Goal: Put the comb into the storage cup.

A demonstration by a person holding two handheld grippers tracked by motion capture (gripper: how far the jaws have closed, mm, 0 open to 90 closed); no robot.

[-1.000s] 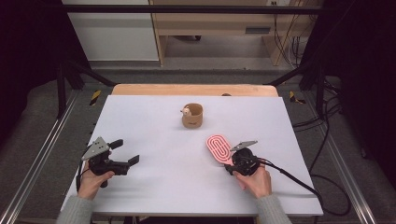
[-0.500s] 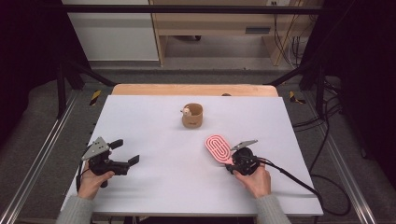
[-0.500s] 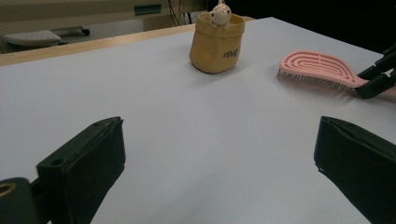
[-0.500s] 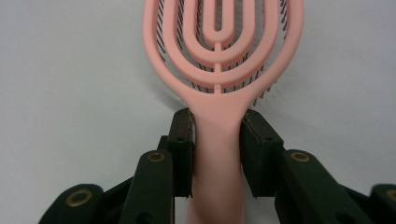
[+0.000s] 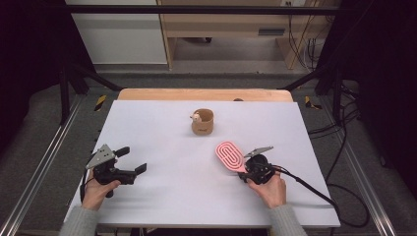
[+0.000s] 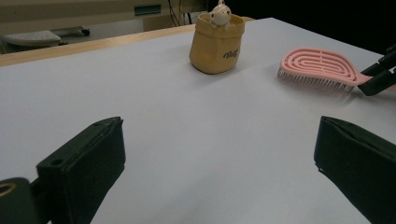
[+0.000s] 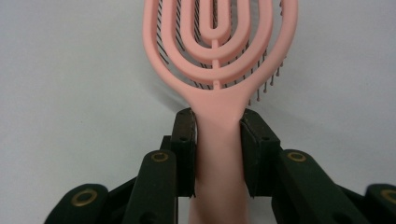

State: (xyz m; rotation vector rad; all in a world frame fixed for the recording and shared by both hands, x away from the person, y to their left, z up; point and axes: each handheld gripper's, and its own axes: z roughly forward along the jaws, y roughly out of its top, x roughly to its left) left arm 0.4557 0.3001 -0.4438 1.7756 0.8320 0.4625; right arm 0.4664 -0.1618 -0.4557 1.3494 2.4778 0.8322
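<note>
From the high view, my right gripper (image 5: 244,169) sits at the near right of the table (image 5: 162,196), its fingers having just been closing, now pinching the handle of the pink hairbrush (image 5: 229,156), whose head lies on the table pointing far-left. My left gripper (image 5: 132,162) rests near the left edge, fingers spread wide with nothing between them. Well beyond both, near the far middle, stands a small tan pouch (image 5: 202,123) with a little white figure (image 5: 195,117) peeking from its top. In the left gripper view, my fingers (image 6: 84,163) stand far apart over bare table; the pouch (image 6: 216,43) and hairbrush (image 6: 320,67) lie ahead. In the right gripper view, my fingers (image 7: 184,149) press on both sides of the hairbrush (image 7: 217,65) handle.
</note>
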